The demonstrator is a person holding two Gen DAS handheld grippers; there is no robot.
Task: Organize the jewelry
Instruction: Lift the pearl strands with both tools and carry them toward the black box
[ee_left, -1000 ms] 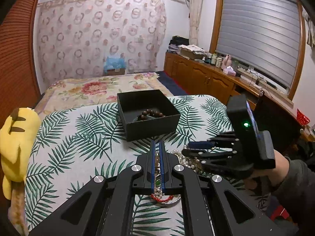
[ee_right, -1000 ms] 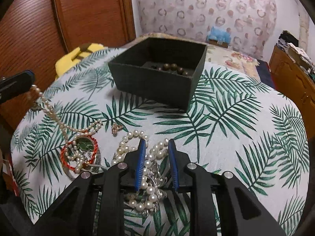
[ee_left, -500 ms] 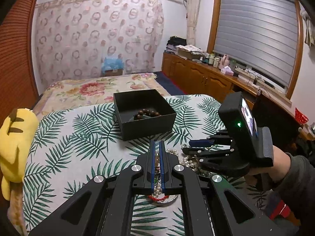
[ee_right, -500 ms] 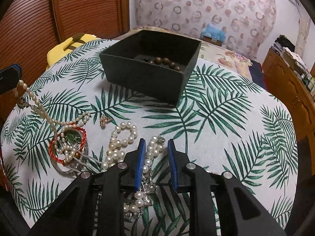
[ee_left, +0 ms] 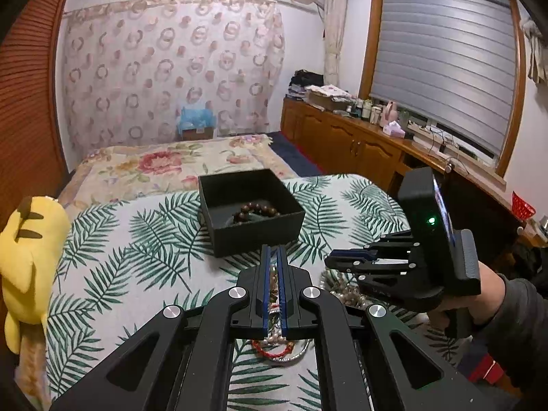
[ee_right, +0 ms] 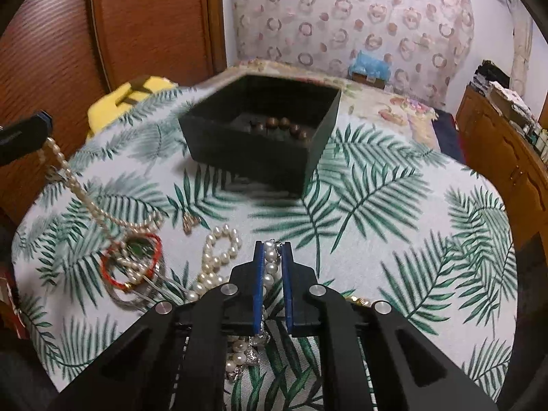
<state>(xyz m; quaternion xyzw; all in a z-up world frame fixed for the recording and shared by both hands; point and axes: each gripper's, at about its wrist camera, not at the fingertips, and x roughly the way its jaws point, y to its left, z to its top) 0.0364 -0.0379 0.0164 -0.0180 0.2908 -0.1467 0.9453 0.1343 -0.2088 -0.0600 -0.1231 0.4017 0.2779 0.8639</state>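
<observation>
A black open box (ee_left: pixel 260 236) (ee_right: pixel 246 161) with a brown bead bracelet (ee_left: pixel 255 210) (ee_right: pixel 284 126) inside stands on the leaf-print table. My right gripper (ee_right: pixel 273 250) (ee_left: pixel 334 260) is closing its jaws, and the blue pads press on a strand of large pearls (ee_right: pixel 219 253) that trails down to the left. My left gripper (ee_left: pixel 273 253) (ee_right: pixel 41 126) is shut on a thin pearl necklace (ee_right: pixel 78 188), which hangs from its tip down to the cloth. That necklace ends in a heap with a red cord bangle (ee_right: pixel 132 263) and a silver bangle (ee_right: pixel 123 299).
A small gold charm (ee_right: pixel 190 221) lies between the heap and the box. A yellow plush toy (ee_left: pixel 30 257) leans at the table's left edge. A wooden cabinet (ee_left: pixel 342 144) runs along the right wall, and a bed (ee_left: pixel 164 164) lies behind the table.
The right gripper's jaws have narrowed onto the large pearls and it has risen a little, drawing the strand up. The left gripper has held still with its necklace.
</observation>
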